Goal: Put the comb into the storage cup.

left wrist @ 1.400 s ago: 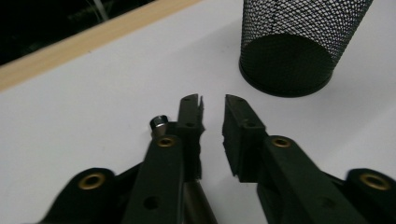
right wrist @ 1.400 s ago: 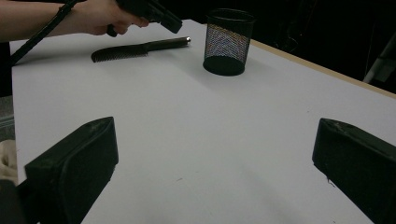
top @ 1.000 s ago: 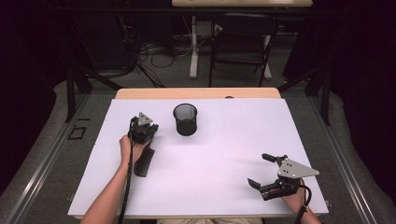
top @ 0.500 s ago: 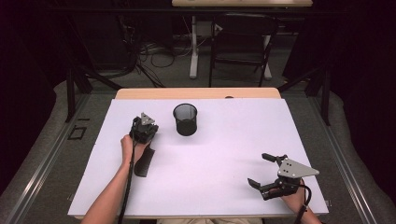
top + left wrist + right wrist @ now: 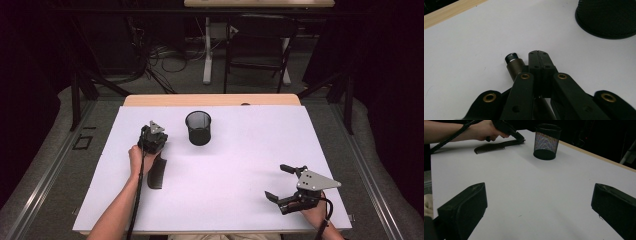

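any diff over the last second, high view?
Nothing visibly changed. The left gripper is still down at the handle end of the black comb, fingers closed. The mesh cup stands where it was. The right gripper stays open near the table's front right corner, holding nothing.
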